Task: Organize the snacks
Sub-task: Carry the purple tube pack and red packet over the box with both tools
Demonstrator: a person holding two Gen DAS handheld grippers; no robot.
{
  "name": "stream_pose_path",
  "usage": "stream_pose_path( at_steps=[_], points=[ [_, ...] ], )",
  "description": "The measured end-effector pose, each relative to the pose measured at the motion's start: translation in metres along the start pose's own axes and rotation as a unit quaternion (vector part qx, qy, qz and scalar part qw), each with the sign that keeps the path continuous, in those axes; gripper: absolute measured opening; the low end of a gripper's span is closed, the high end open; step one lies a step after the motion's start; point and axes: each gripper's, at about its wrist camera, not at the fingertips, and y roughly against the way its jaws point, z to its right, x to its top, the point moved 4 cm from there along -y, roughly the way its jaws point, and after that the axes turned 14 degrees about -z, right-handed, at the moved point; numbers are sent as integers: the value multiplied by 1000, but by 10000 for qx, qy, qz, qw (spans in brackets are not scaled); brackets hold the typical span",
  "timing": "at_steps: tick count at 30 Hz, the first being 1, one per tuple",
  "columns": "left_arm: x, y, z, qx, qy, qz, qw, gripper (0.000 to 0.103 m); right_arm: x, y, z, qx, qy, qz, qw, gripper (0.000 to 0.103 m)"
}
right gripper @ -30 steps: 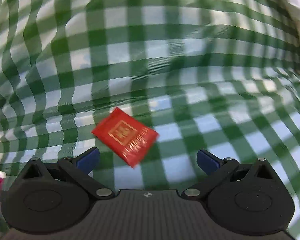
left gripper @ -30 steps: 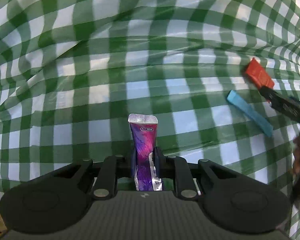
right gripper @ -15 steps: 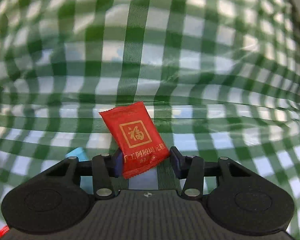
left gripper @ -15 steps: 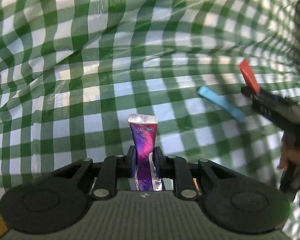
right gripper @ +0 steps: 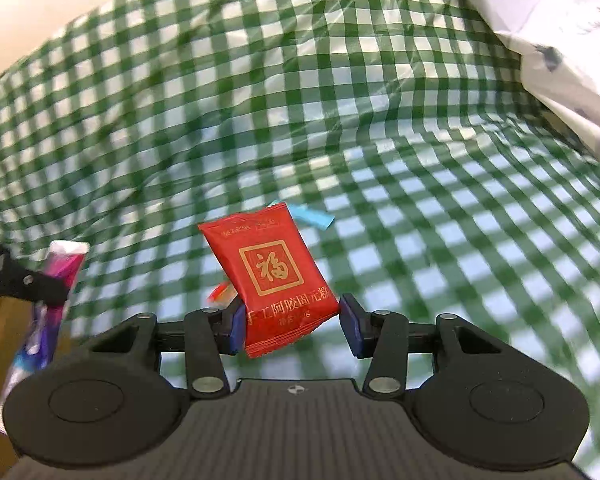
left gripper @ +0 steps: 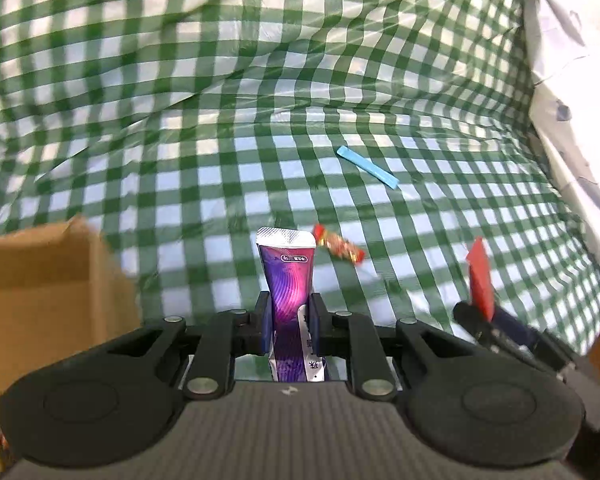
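Observation:
My left gripper (left gripper: 287, 320) is shut on a purple snack sachet (left gripper: 287, 276), held upright above the green checked cloth (left gripper: 220, 168). My right gripper (right gripper: 292, 322) is shut on a red snack packet (right gripper: 272, 276) with gold characters, lifted off the cloth. The red packet (left gripper: 482, 280) and the right gripper also show at the lower right of the left wrist view. The purple sachet (right gripper: 60, 272) shows at the left of the right wrist view. A blue stick packet (left gripper: 366, 167) and a small red-orange candy (left gripper: 340, 246) lie on the cloth.
An open cardboard box (left gripper: 40, 292) stands at the lower left in the left wrist view. A white patterned fabric (left gripper: 572, 92) borders the cloth on the right. The blue stick (right gripper: 314, 216) and the candy (right gripper: 222, 293) peek out behind the red packet.
Both grippers have risen and pulled back with their packets. The right gripper closed on the red packet within the last second. The cardboard box and the small candy have come into view.

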Motion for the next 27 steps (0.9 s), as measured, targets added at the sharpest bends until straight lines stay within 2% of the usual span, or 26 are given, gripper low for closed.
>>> stream_pose_path(
  at_steps=[7,15,21,27],
  points=[
    [-87,84,-21,130,-71,215,9997,20,-45,82,-69,300,172,-77,9994,49],
    [-181,152,-67,393,175,336,9985,20,-103,148,-159,816,946,-360,9915,49],
    [-248,181,-104,591,513,396,9961,20,-155,190,-224,1096,1430,-486,9824,49],
    [-297,201,-136,577,875,568,9929,20,-195,213,-264,1160,1802,-556,9752,49]
  ],
)
